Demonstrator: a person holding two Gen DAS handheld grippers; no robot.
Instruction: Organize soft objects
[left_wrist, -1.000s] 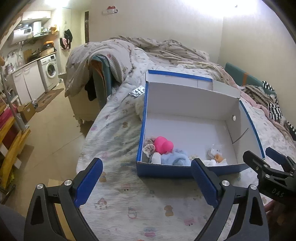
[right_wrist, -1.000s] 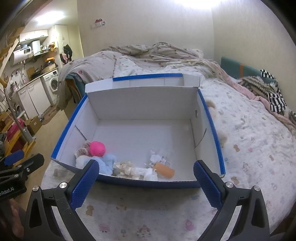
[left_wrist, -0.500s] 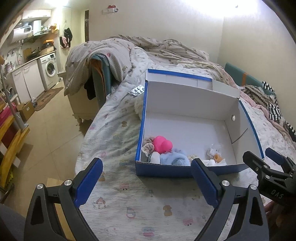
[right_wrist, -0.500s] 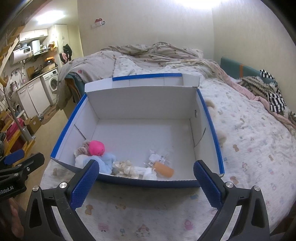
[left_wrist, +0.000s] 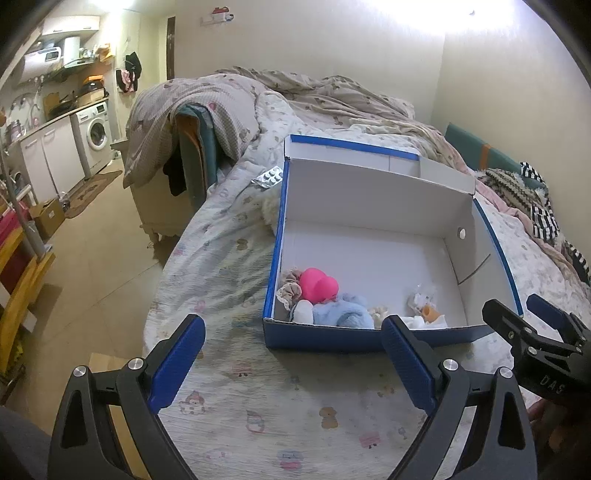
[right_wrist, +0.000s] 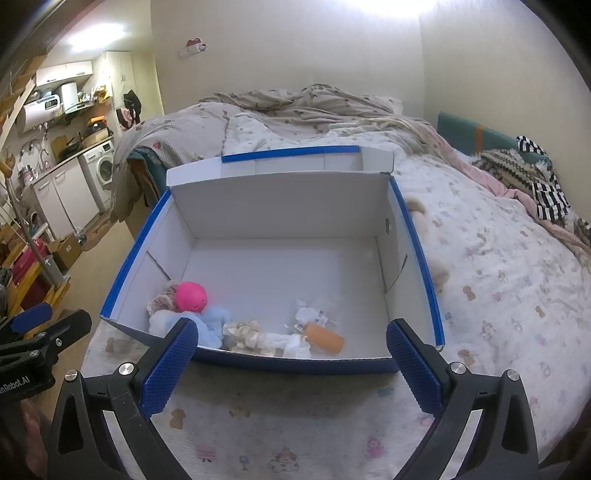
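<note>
My left gripper (left_wrist: 291, 363) and right gripper (right_wrist: 291, 363) both hang spread wide and empty over the printed bedsheet (right_wrist: 491, 295), side by side, level, pointing at the box (right_wrist: 314, 363). Just beyond my fingertips, along its near wall, lie the soft things: a pale blue plush (right_wrist: 214, 325), a pink ball (right_wrist: 191, 295) beside a beige scrunchie (right_wrist: 160, 301), a cream frilly piece (right_wrist: 245, 334), white scraps and an orange roll (right_wrist: 325, 338). Farther back the bare white floor, then the raised lid (right_wrist: 280, 162).

Box (right_wrist: 280, 199): matt white cardboard, glossy blue edging. Bedsheet (right_wrist: 491, 295): printed quilted cloth. Pink ball (right_wrist: 190, 296) smooth (rubbery-looking). Blue cloth (left_wrist: 341, 314) fleecy. Claw pads (right_wrist: 170, 369): knurled blue plastic.
</note>
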